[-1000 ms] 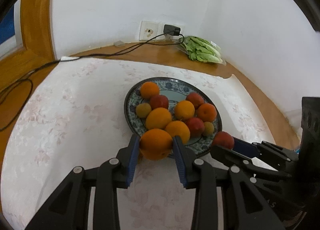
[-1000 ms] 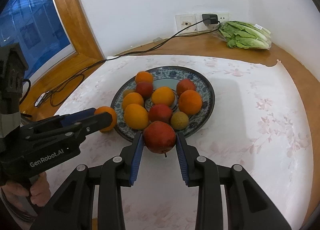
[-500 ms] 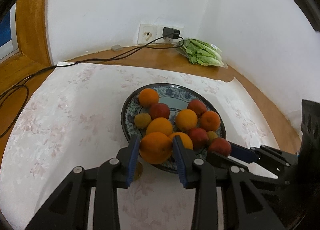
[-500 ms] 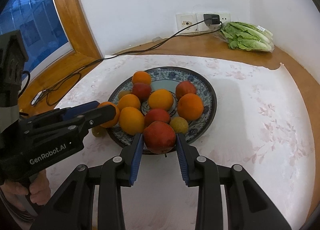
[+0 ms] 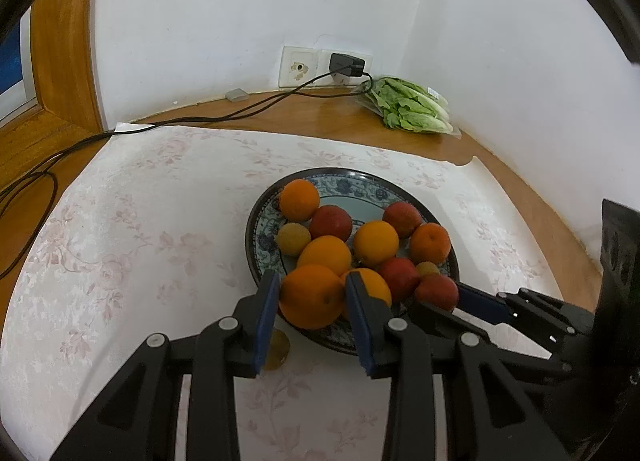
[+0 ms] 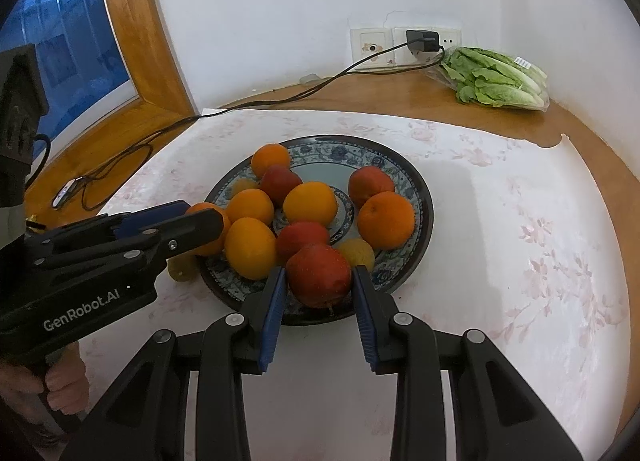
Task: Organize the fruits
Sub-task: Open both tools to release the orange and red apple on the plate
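Nearest to each camera, both tools are closed on fruit above the near rim of the plate. The left gripper holds an orange tightly between its blue pads, and the right gripper holds a red apple in the same way, each opened only as wide as its fruit. I judge that the step in hand is placing these two fruits onto the plate, which is already crowded with oranges, apples and small yellow fruits. The next move calls for lowering each fruit into a free place near the rim and opening the jaws gently, so that nothing rolls off. Just outside the plate, on the flowered cloth, lies a small yellow-brown fruit that is not yet collected. Beyond the plate, by the wall, are a bag of lettuce and a charger. Only the right wrist view shows the person's hand and the blue window.
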Demonstrator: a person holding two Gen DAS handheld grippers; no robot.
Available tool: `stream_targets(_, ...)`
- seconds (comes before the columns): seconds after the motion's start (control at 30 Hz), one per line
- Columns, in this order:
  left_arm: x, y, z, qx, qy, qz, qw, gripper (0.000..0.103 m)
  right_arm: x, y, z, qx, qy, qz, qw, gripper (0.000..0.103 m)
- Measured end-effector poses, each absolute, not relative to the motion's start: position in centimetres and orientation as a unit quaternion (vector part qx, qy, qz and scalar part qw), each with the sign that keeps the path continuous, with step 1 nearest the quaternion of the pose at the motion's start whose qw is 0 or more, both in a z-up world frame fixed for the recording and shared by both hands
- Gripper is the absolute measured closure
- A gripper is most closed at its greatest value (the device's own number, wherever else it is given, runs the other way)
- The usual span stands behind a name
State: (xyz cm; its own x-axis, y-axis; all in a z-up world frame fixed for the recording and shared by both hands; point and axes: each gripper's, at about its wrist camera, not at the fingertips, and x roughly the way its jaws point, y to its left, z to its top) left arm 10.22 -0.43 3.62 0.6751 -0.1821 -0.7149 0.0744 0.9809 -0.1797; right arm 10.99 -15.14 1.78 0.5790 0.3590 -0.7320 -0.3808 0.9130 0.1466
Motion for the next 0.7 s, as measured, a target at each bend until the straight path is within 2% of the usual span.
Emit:
stream_targets(0.43, 10.34, -0.42, 3.49, -0.065, 0.399, -0.069, 0.912, 0.067, 11.16, -15.10, 1.79, -0.012, 0.410, 0.208, 0.888, 0.068)
stream_targets(0.6, 10.06, -0.59, 3.62, -0.061, 0.402, -0.073, 0.911, 0.057, 10.94, -15.12, 1.96, -0.012, 0.407, 0.209, 0.889, 0.060)
stream_targets(0.7, 9.65, -0.75, 3.93, -0.054, 0.400, -0.074, 0.912, 0.052, 10.79, -15.25, 2.13, -0.012, 0.406, 0.207, 0.890, 0.059)
